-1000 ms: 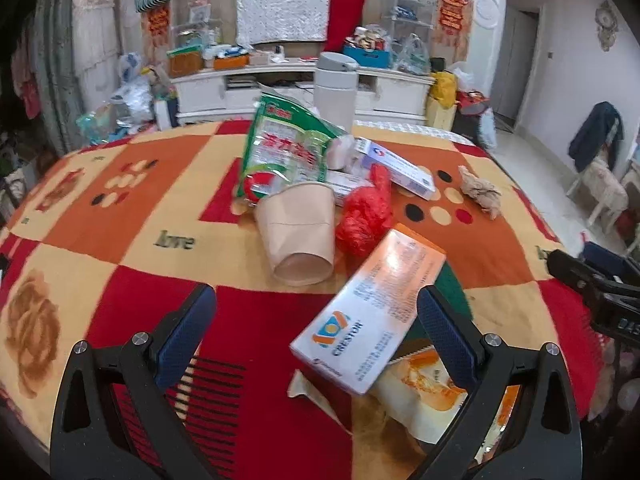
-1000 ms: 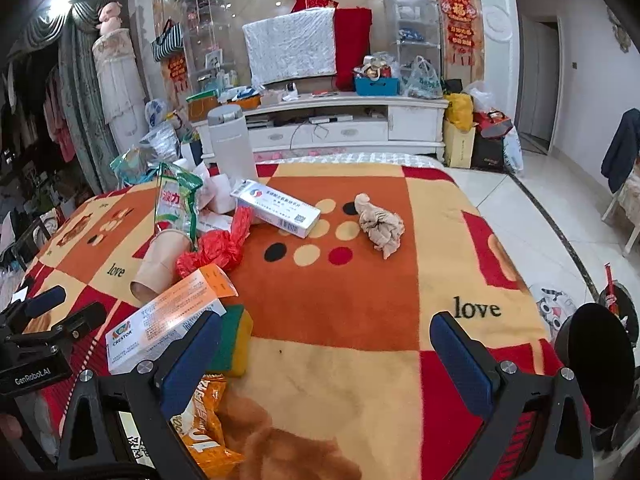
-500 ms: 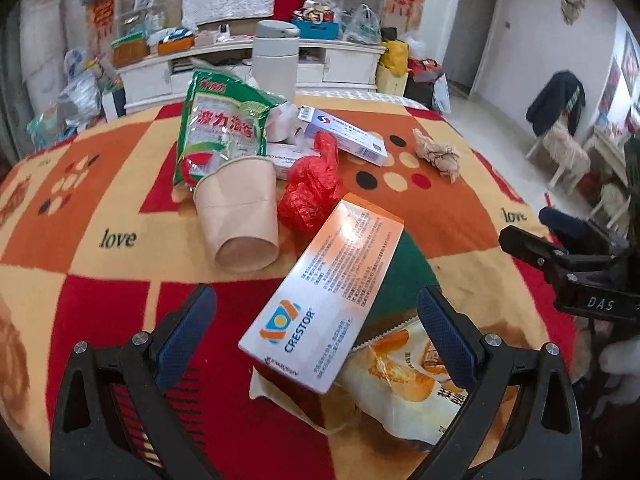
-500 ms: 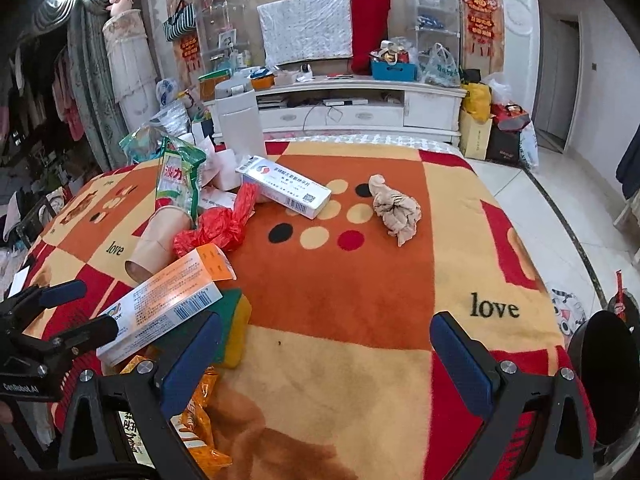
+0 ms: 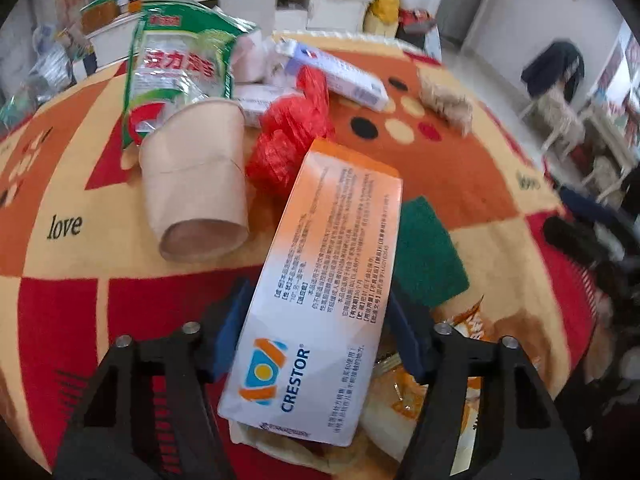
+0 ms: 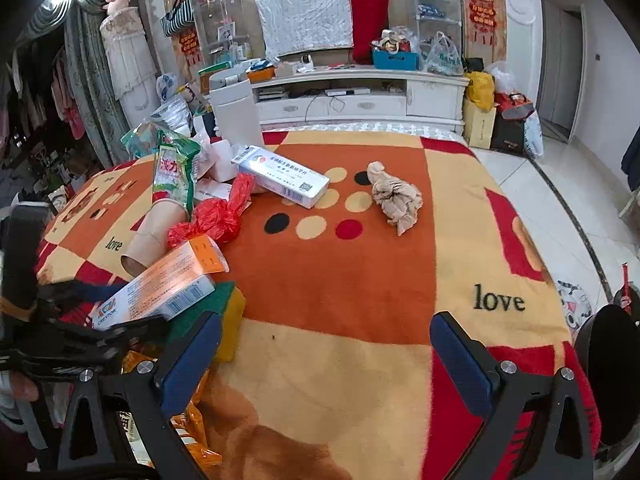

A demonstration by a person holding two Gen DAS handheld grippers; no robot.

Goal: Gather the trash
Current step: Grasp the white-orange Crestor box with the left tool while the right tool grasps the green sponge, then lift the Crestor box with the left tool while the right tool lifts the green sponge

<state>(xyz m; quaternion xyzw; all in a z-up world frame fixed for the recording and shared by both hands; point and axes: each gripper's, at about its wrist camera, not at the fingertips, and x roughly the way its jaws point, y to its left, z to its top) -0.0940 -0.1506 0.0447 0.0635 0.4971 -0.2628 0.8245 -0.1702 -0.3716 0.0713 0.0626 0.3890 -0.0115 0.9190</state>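
Observation:
An orange-and-white Crestor box [image 5: 324,280] lies tilted over a green sponge [image 5: 428,252] and an orange snack wrapper [image 5: 460,328]. My left gripper [image 5: 320,326] is closing, the box between its blue pads, which touch both long edges. Behind it lie a tipped paper cup [image 5: 196,184], a red plastic bag [image 5: 292,136], a green snack packet [image 5: 180,68], a white-and-purple box [image 5: 340,72] and a crumpled tan paper [image 5: 444,100]. My right gripper [image 6: 326,328] stands open over bare blanket, to the right of the Crestor box [image 6: 160,288]; the crumpled paper [image 6: 396,198] lies farther off.
Everything rests on a table under a red, orange and cream blanket [image 6: 340,280]. A white lidded bin [image 6: 236,116] stands at the far edge, a black round object [image 6: 612,364] low at the right. A white cabinet [image 6: 360,92] and tiled floor lie beyond.
My left gripper has come down and forward over the Crestor box, and its jaws have closed from wide apart onto the box's sides. The right gripper has barely moved.

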